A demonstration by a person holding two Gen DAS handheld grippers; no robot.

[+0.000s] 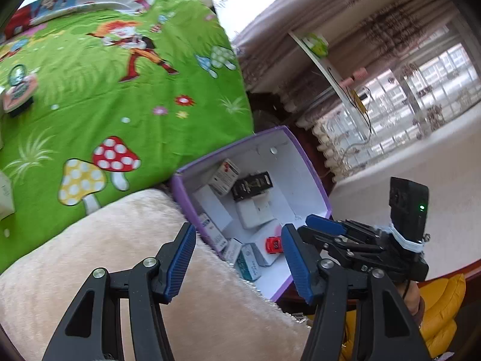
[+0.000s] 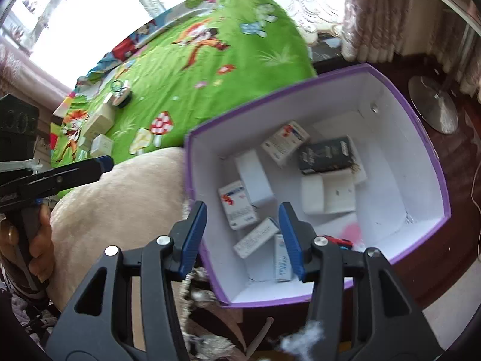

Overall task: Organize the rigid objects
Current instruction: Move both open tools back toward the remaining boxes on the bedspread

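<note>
A bright green bedsheet [image 2: 168, 69] is printed with cartoon figures, flowers and red and yellow white-spotted mushrooms; beside it a plain cream plush blanket [image 1: 99, 258] is seen. The storage box [image 2: 427, 138] is coloured purple outside and white inside, and white cartons with red and blue marks, a black carton [image 2: 326, 153] and a red toy [image 1: 273, 244] are shown within. Blue ribbed pads are carried on the black fingers of the left gripper [image 1: 237, 258] and the right gripper [image 2: 243, 237].

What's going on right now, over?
Both grippers, left and right, open and empty. Purple box holds small cartons; more boxes wait on the green bedspread. Nothing in the way.
</note>
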